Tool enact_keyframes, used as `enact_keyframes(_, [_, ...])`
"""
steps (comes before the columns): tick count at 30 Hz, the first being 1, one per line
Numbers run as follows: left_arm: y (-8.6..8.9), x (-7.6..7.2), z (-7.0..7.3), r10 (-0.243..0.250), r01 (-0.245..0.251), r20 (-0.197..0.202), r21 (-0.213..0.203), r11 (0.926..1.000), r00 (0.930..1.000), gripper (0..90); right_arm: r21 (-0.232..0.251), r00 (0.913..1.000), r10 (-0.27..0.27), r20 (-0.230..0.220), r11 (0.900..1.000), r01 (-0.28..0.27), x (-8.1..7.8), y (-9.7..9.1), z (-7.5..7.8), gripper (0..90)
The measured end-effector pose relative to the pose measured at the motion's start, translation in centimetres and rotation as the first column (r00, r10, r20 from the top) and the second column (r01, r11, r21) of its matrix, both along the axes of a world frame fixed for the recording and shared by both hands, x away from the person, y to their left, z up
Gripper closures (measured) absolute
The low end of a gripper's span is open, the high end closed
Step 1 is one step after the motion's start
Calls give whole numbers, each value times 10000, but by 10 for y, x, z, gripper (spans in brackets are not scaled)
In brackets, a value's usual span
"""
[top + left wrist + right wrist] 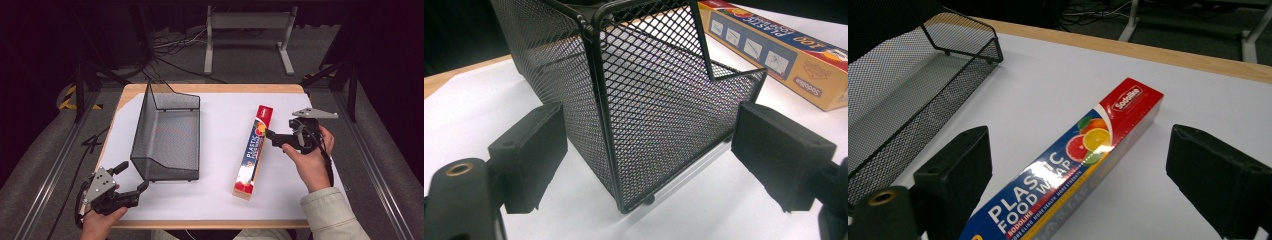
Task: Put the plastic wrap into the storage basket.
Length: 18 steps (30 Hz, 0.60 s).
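Both tongs gape wide: the left tongs [131,176] low at the near edge, the right tongs [270,136] level.

I count one mesh basket [167,137], one box of food wrap [254,152], and my two grippers: left [134,181], right [269,135].

Black grippers [278,137] w/ grey plates; blk cables; cream sleeve [330,212].

box [1083,165] | I read "PLASTIC FOOD WRAP" in white along its blue top; a white "Sodolike" brand badge sits on the red far end; a smaller red strip under the title stays too fine for me | box side, left gripper view [774,55] | upside down: "100", "PLASTIC", "Sodolike" on tan end
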<state>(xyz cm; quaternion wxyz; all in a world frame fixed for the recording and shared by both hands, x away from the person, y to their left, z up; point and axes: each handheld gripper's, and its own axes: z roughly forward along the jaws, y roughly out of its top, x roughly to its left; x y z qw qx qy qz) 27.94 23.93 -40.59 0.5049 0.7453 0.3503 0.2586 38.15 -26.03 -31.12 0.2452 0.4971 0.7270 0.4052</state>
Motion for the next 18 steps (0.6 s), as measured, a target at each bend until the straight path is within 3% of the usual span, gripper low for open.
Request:
enact_keyframes(3, [0, -1, 0, -132, 133, 56, -178, 9998, 9999, 153, 55, 10000, 81, 34, 10000, -81, 5, 10, -3, 116])
enact_keyframes(7, [-1, -2, 0, -259, 260, 158, -119, 9996, 9995, 152, 92, 9998, 132, 114, 9999, -133, 10, 20, -6, 115])
enact_keyframes(18, [-2, -1, 0, -419, 424, 246, -199, 9989, 9988, 151, -122, 9983, -336, -475, 9994, 331, 26, 42, -19, 104])
